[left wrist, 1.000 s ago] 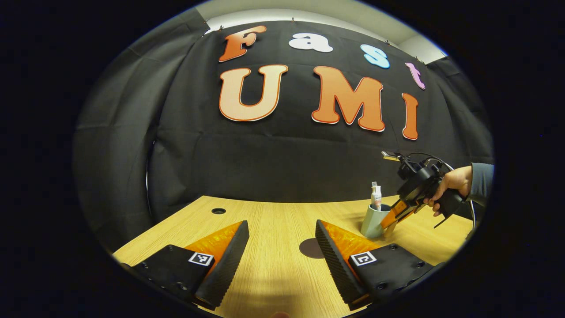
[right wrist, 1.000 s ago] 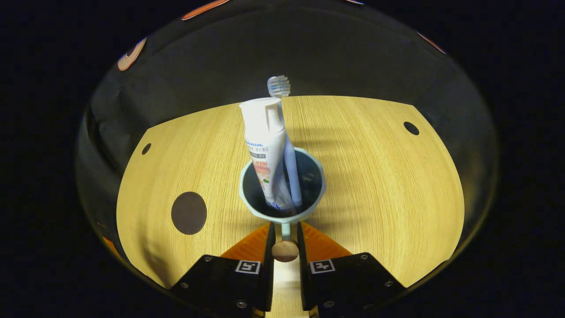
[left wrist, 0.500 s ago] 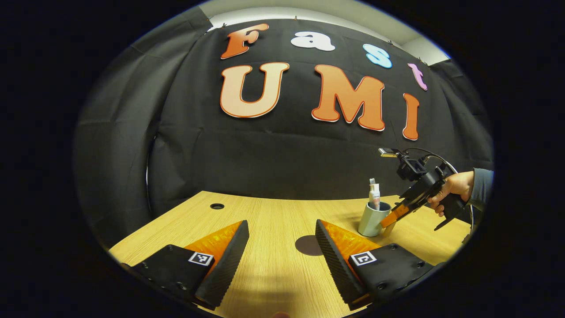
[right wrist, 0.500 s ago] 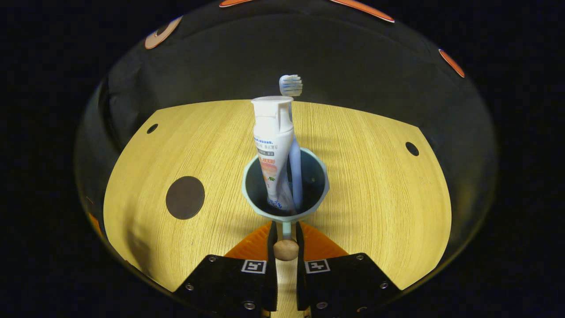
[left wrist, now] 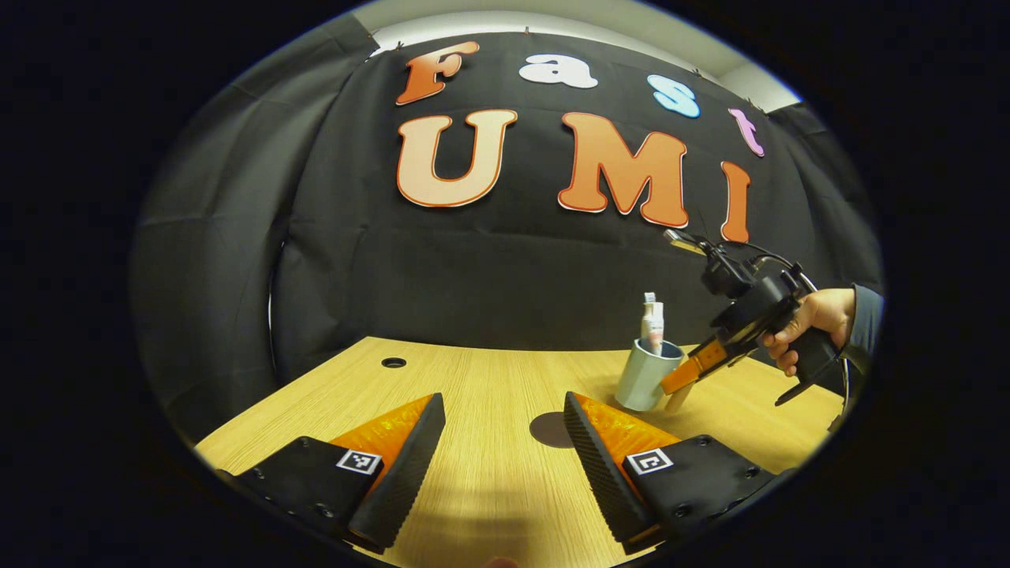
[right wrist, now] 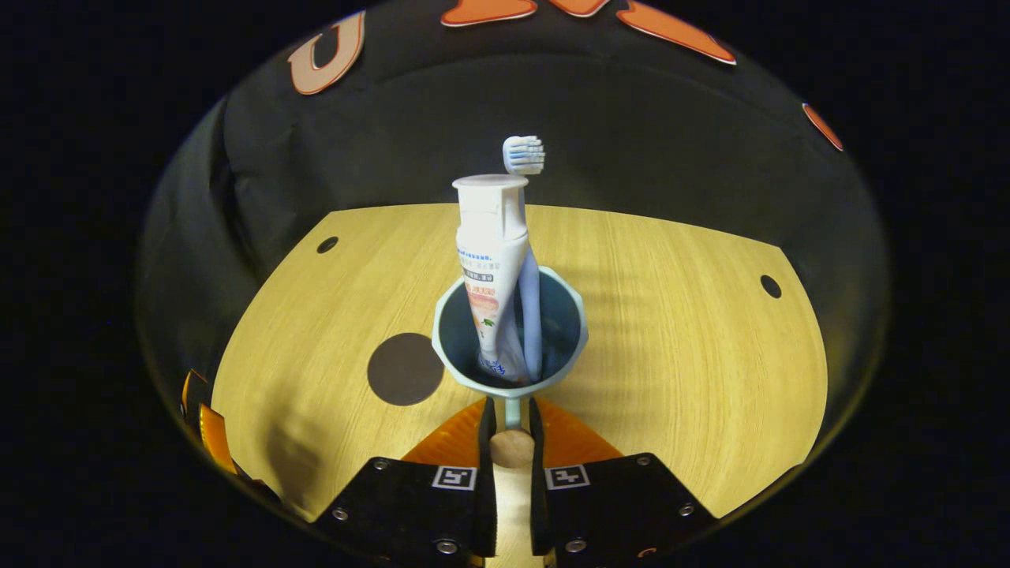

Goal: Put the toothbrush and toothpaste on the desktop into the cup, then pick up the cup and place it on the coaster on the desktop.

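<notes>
Cup (right wrist: 509,339) holds toothpaste (right wrist: 487,268) and toothbrush (right wrist: 527,260), both upright. My right gripper (right wrist: 510,430) is pinching the cup's handle, fingers pressed on either side of it. In the left gripper view I see the cup tilted, apparently off the desk (left wrist: 489,473). Coaster (right wrist: 405,369) lies just left of the cup. My left gripper (left wrist: 501,442) hovers spread wide, holding nothing, near the coaster.
</notes>
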Motion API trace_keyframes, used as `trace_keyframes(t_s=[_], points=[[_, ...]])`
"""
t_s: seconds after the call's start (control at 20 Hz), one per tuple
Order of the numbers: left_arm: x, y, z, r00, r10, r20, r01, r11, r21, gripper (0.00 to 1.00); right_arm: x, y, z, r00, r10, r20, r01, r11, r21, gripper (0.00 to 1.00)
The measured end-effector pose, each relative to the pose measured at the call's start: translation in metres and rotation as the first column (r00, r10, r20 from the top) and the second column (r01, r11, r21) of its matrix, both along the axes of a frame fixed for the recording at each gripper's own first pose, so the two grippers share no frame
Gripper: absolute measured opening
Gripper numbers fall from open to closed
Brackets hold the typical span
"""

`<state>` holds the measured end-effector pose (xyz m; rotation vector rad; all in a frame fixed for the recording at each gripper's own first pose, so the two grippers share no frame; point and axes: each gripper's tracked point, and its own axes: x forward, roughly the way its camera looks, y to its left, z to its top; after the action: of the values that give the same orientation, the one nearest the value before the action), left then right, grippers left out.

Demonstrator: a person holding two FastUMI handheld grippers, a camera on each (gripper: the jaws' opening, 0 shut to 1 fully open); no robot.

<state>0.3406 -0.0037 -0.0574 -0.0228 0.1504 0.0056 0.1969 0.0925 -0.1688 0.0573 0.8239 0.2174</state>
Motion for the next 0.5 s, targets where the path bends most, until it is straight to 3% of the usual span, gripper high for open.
trace_keyframes(t_s=[0.5], points=[[-0.021,0.031,-0.004,0.999,0.055,0.000,-0.055,0.998,0.015,0.97,0.003,0.002,0.004,0.989,0.148,0.029,-0.147,0.989,-0.027,0.17]])
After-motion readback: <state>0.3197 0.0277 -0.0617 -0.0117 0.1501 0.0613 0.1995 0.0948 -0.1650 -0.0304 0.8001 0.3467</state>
